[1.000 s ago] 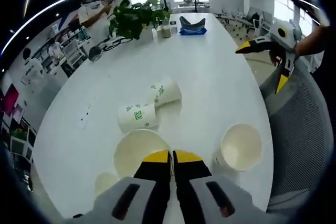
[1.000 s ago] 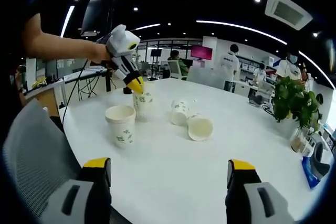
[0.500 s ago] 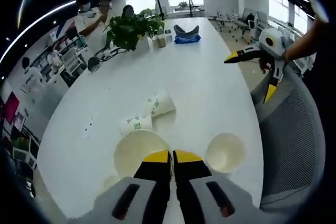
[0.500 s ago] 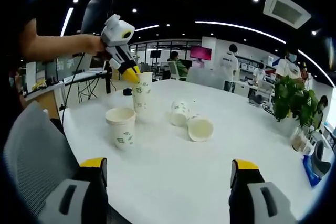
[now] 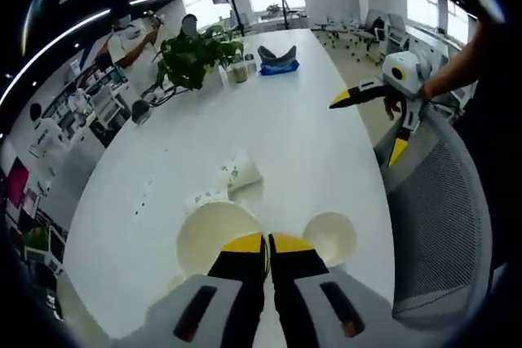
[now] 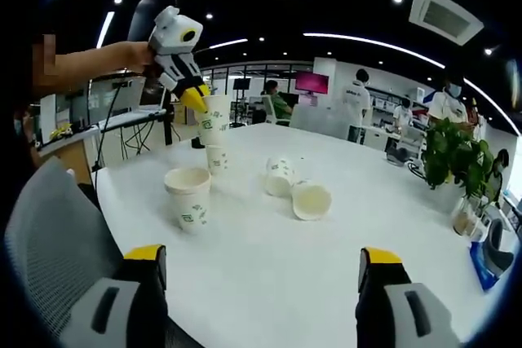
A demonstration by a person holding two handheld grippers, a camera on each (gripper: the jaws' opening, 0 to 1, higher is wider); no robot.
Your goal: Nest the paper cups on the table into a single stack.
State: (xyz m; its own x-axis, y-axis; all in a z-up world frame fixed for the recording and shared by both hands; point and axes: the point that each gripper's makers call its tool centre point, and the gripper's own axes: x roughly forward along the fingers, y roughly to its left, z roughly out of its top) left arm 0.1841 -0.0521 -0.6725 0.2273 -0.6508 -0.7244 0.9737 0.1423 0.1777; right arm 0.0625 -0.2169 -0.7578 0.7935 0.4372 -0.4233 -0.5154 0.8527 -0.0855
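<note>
Above the table [image 6: 269, 258], the left gripper [image 6: 194, 101] is clenched on the rim of a lifted cup [image 6: 215, 122], hanging over a second cup [image 6: 216, 158] just behind the upright cup [image 6: 188, 196]; two cups lie on their sides beyond the upright cup, one [image 6: 280, 175] touching the other [image 6: 311, 199]; the right gripper [image 6: 261, 262] hovers at the table's near edge, jaws wide apart and empty; a pinch on one wall could let the lifted cup tilt, catch a rim on lowering and tip the cup beneath.
</note>
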